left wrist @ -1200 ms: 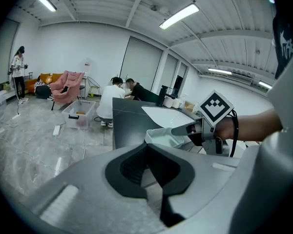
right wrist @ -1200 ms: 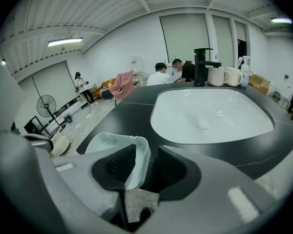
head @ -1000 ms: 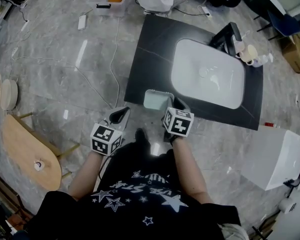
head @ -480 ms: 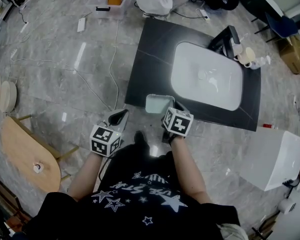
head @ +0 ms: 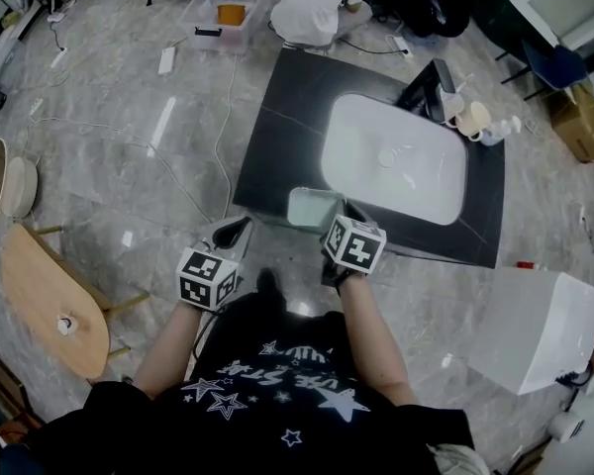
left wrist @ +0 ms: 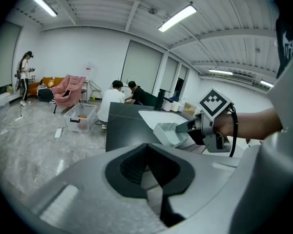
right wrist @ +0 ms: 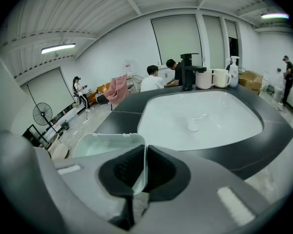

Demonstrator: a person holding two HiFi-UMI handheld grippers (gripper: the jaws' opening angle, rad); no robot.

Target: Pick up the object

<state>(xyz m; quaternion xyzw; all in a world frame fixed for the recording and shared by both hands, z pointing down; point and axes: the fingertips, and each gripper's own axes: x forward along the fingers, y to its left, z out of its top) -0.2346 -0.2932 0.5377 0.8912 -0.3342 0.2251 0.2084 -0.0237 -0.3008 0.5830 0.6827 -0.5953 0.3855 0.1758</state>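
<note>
Your right gripper (right wrist: 145,155) has just clamped its fingers (right wrist: 162,168) onto the wall of the pale tub (right wrist: 105,144), so it's ready to lift.

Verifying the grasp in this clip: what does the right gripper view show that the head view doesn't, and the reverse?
Only the right gripper view: the right gripper with its jaws closed on the wall of the pale green container, plus the ceiling lights. Only the head view: the left gripper and the person's star-print shirt. Both: the white sink basin, black faucet and cups on the dark counter.
</note>
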